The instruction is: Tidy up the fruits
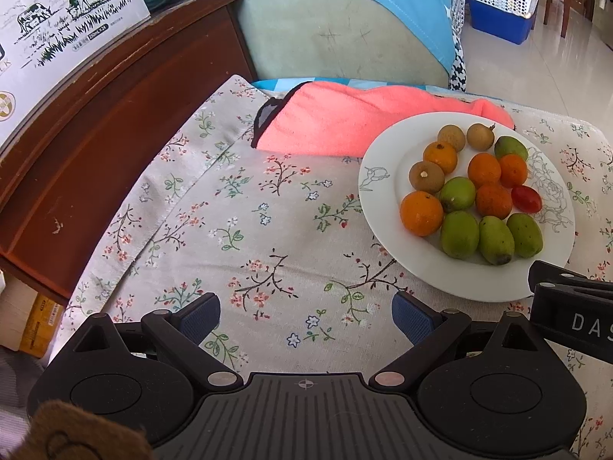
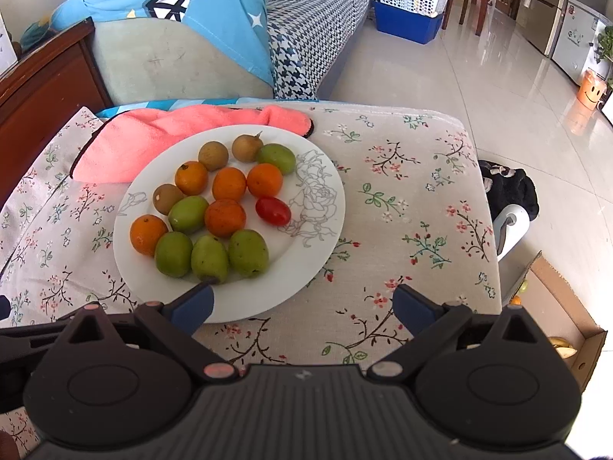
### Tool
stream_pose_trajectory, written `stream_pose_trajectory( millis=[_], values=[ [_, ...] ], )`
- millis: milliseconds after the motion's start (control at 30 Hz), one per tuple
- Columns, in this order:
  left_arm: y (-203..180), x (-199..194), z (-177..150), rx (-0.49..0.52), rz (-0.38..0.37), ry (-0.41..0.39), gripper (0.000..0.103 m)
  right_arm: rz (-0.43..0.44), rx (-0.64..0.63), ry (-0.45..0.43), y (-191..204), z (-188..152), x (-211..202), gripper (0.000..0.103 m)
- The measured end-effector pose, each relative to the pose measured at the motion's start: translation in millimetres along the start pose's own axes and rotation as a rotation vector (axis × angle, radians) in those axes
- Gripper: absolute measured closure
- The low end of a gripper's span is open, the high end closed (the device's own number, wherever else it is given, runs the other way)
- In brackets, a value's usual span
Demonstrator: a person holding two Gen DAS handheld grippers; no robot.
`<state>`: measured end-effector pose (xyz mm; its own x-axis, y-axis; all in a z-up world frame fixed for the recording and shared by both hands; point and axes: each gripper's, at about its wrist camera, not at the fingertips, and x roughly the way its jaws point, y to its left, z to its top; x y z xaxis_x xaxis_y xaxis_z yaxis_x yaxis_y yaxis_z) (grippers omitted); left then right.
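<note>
Both grippers, left (image 1: 305,316) and right (image 2: 302,304), gape empty; approach the plate (image 2: 245,299) low, pinch one fruit without nudging neighbours.

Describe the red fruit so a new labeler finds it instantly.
Find the white plate on the floral tablecloth, just in front of the pink towel. On its right half, beside the printed grey rose, lies the small tomato. It is the plate's only glossy red, oval fruit; its neighbours are orange, green or brown.
</note>
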<state>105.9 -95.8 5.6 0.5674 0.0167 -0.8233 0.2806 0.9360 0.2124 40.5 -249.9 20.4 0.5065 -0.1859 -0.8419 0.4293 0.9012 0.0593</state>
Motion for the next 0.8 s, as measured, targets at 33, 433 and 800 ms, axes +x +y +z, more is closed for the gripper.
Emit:
stream_pose_trajectory(
  millis=[33, 433, 800],
  values=[
    [0, 0, -1, 0.002, 0.001, 0.0, 0.006, 0.001, -0.003, -0.001, 0, -1, 0, 0.004],
    [2, -5, -15, 0.013, 0.0, 0.001, 0.006, 0.034, -0.054, -0.009, 2, -12, -6, 0.004],
    [16, -9, -37, 0.003, 0.01, 0.011, 0.006, 0.119, -0.116, -0.017, 11, -28, -12, 0.004]
  ],
)
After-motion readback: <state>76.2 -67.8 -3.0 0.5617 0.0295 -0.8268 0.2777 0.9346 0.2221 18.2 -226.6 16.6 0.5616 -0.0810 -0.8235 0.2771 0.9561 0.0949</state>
